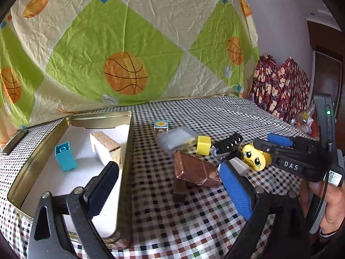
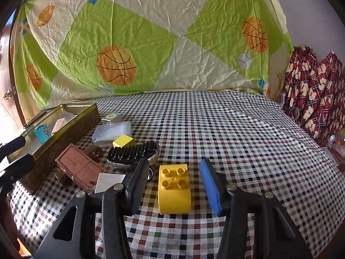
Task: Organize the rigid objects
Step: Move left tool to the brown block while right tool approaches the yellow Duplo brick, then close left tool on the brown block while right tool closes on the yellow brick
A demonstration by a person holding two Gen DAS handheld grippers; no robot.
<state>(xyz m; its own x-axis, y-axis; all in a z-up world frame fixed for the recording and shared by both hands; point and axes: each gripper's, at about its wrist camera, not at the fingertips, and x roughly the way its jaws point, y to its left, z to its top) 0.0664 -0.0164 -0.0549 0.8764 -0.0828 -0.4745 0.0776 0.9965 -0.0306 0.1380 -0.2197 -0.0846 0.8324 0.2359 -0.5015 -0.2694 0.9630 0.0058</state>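
A gold tin stands open at the left, with a blue brick and a cork-topped white box inside. My left gripper is open wide beside the tin's right wall, and nothing lies between its fingers. A copper-coloured box lies just ahead of it. In the right wrist view a yellow studded brick rests on the checked cloth between the fingers of my right gripper. Gaps show on both sides, so it is open. The same brick shows a crying face in the left wrist view.
A yellow cube, a black comb, a clear plastic box, a small sun-picture block and a white card crowd the cloth right of the tin. A basketball-print sheet hangs behind. Red plaid fabric lies at the right.
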